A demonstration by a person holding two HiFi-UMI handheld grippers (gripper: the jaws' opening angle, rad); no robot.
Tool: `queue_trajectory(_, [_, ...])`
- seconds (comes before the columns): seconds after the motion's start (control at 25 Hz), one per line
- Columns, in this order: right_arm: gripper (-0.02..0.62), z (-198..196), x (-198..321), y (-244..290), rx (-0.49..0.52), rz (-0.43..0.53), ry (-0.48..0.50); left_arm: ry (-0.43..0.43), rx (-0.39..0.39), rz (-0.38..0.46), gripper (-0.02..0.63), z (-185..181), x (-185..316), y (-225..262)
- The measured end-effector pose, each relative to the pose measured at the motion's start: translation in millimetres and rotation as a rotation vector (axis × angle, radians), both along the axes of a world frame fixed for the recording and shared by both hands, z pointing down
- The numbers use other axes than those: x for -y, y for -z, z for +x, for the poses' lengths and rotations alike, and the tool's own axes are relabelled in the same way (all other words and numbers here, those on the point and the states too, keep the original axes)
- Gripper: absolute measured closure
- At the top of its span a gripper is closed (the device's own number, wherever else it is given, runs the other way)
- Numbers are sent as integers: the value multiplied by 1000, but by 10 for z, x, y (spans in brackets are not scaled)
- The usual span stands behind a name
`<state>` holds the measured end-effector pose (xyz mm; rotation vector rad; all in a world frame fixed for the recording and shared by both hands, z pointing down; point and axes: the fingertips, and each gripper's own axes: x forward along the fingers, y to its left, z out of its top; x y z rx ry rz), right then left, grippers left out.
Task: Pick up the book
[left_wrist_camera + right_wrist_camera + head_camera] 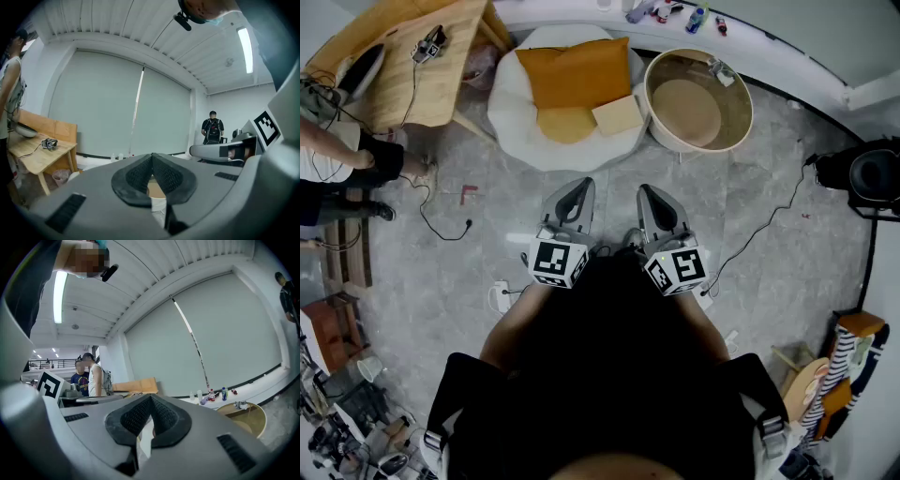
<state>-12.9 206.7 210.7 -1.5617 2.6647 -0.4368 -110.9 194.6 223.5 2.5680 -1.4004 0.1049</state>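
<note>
At 12 o'clock from the person in the head view, a white beanbag seat [511,108] is set on the grey floor [750,216]. An orange cushion [577,70] is laid across the seat, and a round yellow cushion [565,124] is placed at its 6 o'clock edge. The book [618,114], a pale tan square, is lying flat on the seat at the 4 o'clock corner of the orange cushion, just beside the yellow cushion. It is untouched and well apart from both tools.

The left tool [583,183] and the right tool [645,188] are held side by side, close to the body, with both pointed toward 12 o'clock, roughly level. In the left gripper view, the left tool [152,155] is seen closed, its ribbed pads [137,176] meeting at the tips with nothing gripped. In the right gripper view, the right tool [151,397] is likewise closed and empty.

A round tan tub [741,98] is set at 1 o'clock, just beside the seat. A wooden tabletop [398,80] is located at 10 o'clock, and a small device [428,44] is carried on it. A black cable [441,223] is trailed across the floor at 9 o'clock.
</note>
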Motion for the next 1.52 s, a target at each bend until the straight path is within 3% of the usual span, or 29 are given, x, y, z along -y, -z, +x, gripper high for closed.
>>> queue_trajectory(0.68, [594, 140, -134, -67, 47, -29, 26, 15, 14, -31, 598, 136, -96, -78])
queue_trajectory(0.96, [594, 414, -171, -145, 56, -50, 55, 53, 13, -4, 598, 415, -151, -53])
queue_trajectory(1.52, [594, 1010, -55, -290, 21, -52, 150, 174, 19, -48, 598, 903, -46, -109])
